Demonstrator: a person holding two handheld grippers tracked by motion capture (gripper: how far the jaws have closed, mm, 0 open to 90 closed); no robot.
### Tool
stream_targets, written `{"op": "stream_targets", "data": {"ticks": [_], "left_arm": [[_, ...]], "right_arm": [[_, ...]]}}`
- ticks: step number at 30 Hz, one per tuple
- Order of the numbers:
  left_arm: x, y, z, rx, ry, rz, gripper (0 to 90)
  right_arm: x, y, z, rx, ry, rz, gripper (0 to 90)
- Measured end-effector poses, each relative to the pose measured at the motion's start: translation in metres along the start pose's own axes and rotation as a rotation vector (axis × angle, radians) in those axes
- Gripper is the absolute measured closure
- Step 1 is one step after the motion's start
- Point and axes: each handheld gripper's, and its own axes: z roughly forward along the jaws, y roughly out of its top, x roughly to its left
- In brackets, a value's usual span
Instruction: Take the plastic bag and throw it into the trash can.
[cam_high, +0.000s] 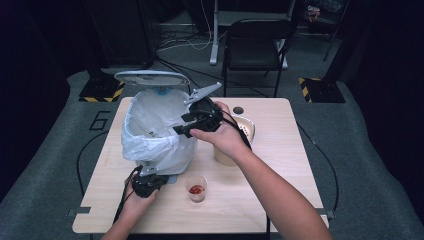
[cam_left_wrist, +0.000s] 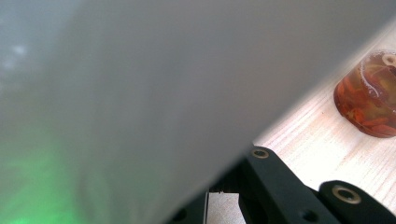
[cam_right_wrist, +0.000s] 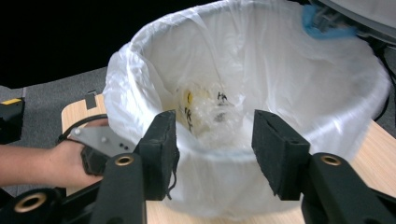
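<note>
Left gripper (cam_high: 148, 181): near table edge, jaws clenched tight; it sits against the foot of the bin, and I cannot tell whether any of the bag is caught between them.
Sauce cup (cam_high: 197, 188): small clear cup with red contents, upright on the table (cam_high: 280, 190), just right of the left gripper, apart from the bin.
Right gripper (cam_right_wrist: 212, 140): held over the bin's near rim, jaws released with a gap, nothing between the pads (cam_right_wrist: 161, 149).
Bin (cam_high: 155, 130): lined with a white plastic bag, lid (cam_high: 151, 77) raised behind; crumpled clear wrapping (cam_right_wrist: 208, 114) lies inside.
Tan container (cam_high: 243, 131): behind the right hand, partly hidden.
</note>
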Motion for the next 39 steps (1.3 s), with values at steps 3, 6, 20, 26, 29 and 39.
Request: {"op": "stream_targets", "data": {"ticks": [3,6,20,26,29,39], "left_arm": [[0.002,0.0,0.001,-0.009,-0.008,0.015,90.0],[0.001,0.0,0.001,-0.009,-0.007,0.016,90.0],[-0.002,-0.001,0.001,-0.024,-0.026,-0.038,90.0],[-0.002,-0.001,0.002,-0.028,-0.025,-0.037,90.0],[-0.003,-0.001,0.002,-0.027,-0.024,-0.04,90.0],[-0.004,-0.001,0.002,-0.027,-0.017,-0.061,90.0]], "right_arm": [[-0.005,-0.01,-0.012,-0.015,-0.015,0.003,53.3],[-0.006,-0.016,-0.018,-0.025,-0.027,-0.01,54.7],[-0.024,-0.067,-0.033,-0.025,-0.059,0.042,51.4],[-0.034,-0.089,-0.036,-0.022,-0.108,0.056,55.0],[-0.039,-0.1,-0.035,-0.005,-0.103,0.073,60.2],[-0.05,-0.138,-0.028,0.01,-0.126,0.115,55.8]]}}
